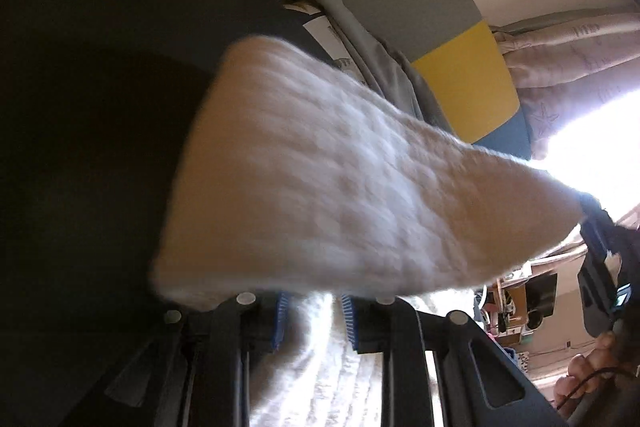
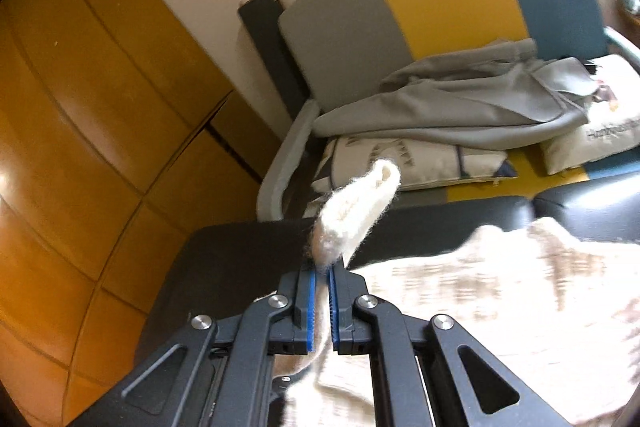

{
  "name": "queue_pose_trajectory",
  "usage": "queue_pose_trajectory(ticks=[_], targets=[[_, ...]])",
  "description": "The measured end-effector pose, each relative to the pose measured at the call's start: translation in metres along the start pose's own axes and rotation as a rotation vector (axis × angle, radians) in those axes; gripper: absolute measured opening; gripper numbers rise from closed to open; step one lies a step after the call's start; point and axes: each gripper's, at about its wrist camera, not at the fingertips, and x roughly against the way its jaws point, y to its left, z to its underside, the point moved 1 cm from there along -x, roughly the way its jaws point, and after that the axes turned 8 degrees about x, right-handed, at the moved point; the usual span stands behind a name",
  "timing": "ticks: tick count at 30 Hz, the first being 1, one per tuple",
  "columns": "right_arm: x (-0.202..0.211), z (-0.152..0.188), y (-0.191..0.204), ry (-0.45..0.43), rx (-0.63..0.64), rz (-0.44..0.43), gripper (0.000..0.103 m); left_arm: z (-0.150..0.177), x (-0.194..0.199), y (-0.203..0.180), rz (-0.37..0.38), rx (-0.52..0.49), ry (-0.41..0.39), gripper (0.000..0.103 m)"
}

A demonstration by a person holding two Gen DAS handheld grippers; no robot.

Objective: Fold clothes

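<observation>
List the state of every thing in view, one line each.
Cream knit garment: lifted, stretched between both grippers.
Left gripper: jaws shut on the knit.
Right gripper: jaws shut on a knit edge.
Grey garment: crumpled, unfolded, on the sofa cushions.
Printed cushion: lying flat under the grey garment.
</observation>
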Motion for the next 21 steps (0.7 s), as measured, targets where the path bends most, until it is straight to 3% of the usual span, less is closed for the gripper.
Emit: queue_pose_trajectory(ticks=[9, 21], targets=[[0.053, 0.028, -0.079, -0.038, -0.116, 0.091, 0.006, 0.011, 0.003, -0.011, -0.063, -0.080, -0.021, 0.022], [0.088, 0.100, -0.168, -0.004, -0.271, 0.199, 0.006, 0.030, 0.006, -0.026, -0.135, -0.204, -0.013, 0.022]])
